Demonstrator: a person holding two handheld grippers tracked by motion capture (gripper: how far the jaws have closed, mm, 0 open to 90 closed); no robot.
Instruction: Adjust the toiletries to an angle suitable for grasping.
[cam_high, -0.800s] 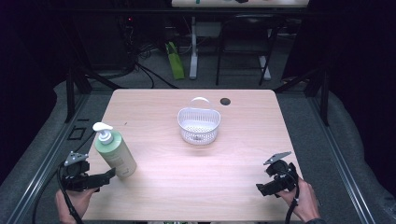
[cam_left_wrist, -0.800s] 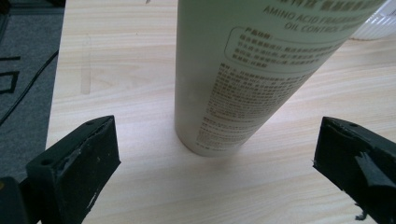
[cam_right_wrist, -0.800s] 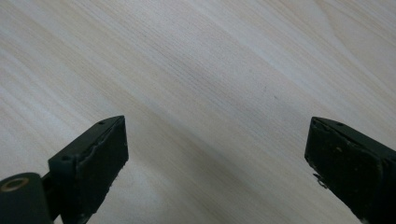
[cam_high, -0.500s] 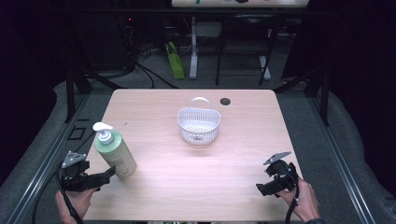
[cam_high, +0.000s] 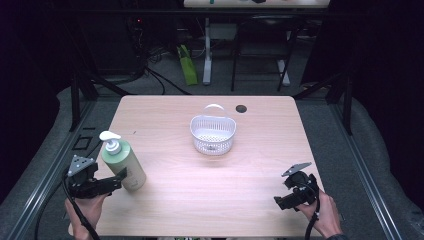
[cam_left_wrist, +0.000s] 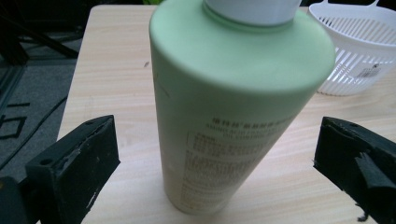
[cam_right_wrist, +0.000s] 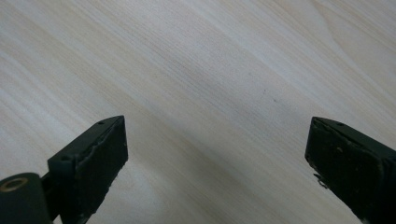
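The smooth, stiff bottle (cam_left_wrist: 224, 107) stands between the wide-open jaws of the left gripper (cam_left_wrist: 215, 163), likely slippery and top-heavy, best clamped low on its straight body.

Left tongs (cam_high: 121, 176) touch the green bottle (cam_high: 123, 163); white basket (cam_high: 213, 134) mid-table.

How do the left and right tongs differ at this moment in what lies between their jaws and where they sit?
The left tongs have the green pump bottle standing between their jaws, with gaps on both sides; the right tongs frame only bare table. In the high view, the left tongs sit at the near-left edge beside the bottle, the right tongs at the near-right with nothing close by. Both are open.
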